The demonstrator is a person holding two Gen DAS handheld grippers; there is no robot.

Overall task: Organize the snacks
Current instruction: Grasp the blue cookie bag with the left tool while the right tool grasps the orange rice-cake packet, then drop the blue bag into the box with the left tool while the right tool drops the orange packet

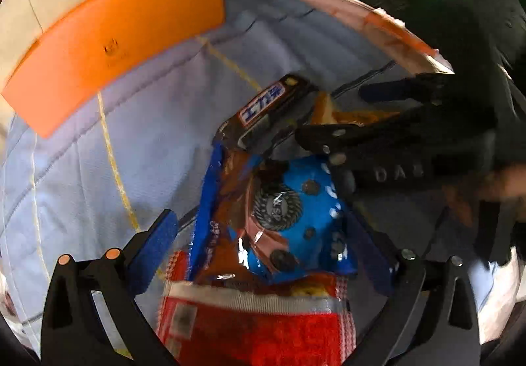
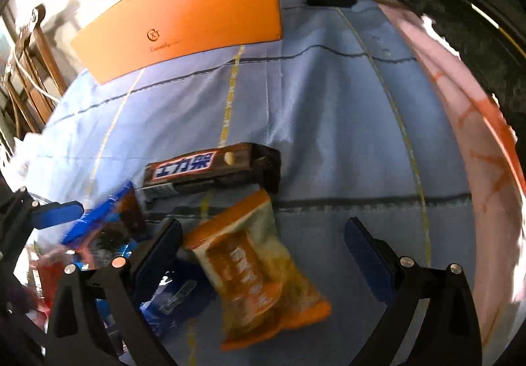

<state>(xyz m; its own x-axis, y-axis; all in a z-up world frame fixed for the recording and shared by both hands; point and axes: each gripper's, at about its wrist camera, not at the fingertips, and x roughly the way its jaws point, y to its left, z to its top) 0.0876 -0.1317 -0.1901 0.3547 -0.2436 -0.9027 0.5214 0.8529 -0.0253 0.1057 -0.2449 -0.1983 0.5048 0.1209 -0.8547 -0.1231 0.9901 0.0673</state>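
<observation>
Light blue cloth (image 2: 312, 109) with yellow and dark stripes covers the surface; edges cut off by fisheye. Orange flat box (image 2: 184, 17) at 11 o'clock in the right wrist view, logo too small to read. Pink-orange curved rim (image 2: 470, 122) at 2–3 o'clock, blurred, cannot tell what it is. Right gripper (image 2: 263, 241) open, its pads either side of the orange snack bag (image 2: 256, 280); contact unclear. Brown chocolate bar (image 2: 210, 168) just beyond the bag at 12. Left gripper (image 1: 259, 241) open around a blue cookie packet (image 1: 279, 218), motion-blurred; contact unclear. Red snack packet (image 1: 256, 326) at 6 o'clock, bottom cut off, overlapping the blue one. Print on all packets hard to make out.
</observation>
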